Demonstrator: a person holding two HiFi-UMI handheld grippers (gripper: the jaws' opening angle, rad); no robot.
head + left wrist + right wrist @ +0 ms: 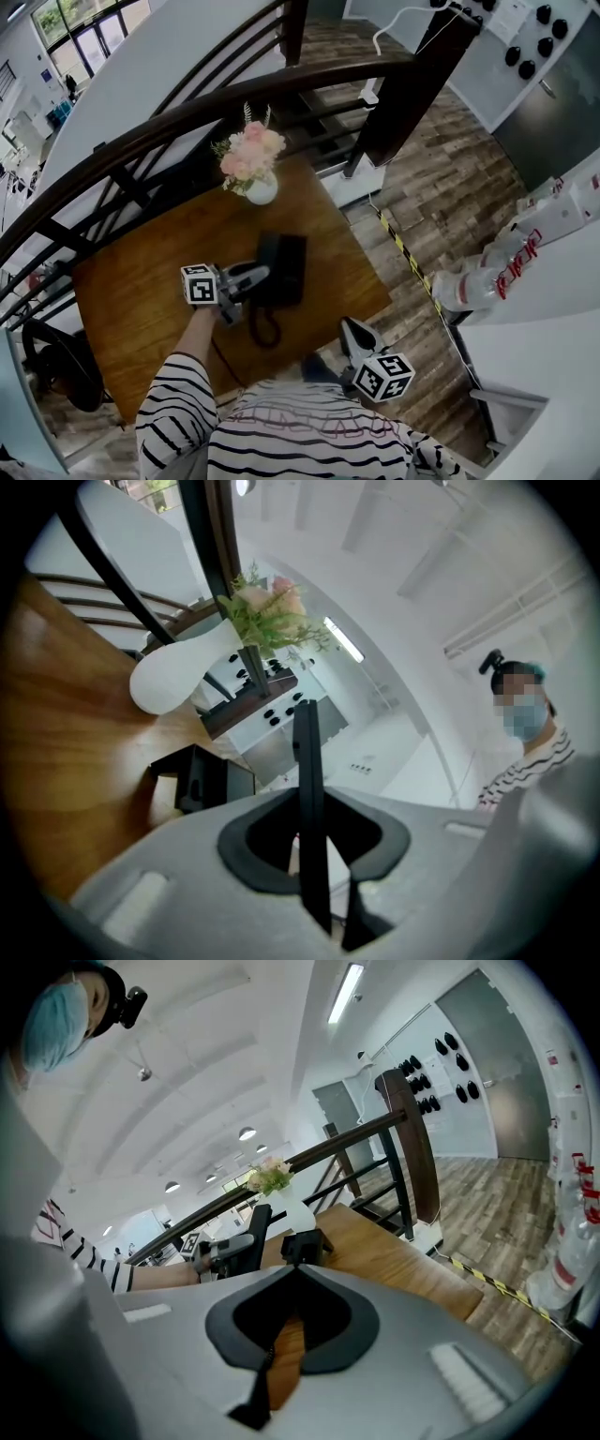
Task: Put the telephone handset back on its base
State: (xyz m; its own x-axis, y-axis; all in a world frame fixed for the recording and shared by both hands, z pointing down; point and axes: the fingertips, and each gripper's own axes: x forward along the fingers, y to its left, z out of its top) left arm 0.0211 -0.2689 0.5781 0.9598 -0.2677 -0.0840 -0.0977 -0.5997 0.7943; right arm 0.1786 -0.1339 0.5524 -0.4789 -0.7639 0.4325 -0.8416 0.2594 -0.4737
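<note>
Your left gripper (pixel 242 279): jaws clamped on handset (pixel 307 780), mid-frame beside base (pixel 286 262) on tabletop (pixel 122 300). Right gripper (pixel 349 330): jaws clenched, empty.

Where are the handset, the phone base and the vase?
handset (pixel 307 761), left gripper view, its narrow edge
phone base (pixel 289 258), head view, top face
vase (pixel 262 191), head view, white body

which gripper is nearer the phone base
Left. The left gripper, holding the handset, is beside the phone base; the right gripper is by the table edge.
</note>
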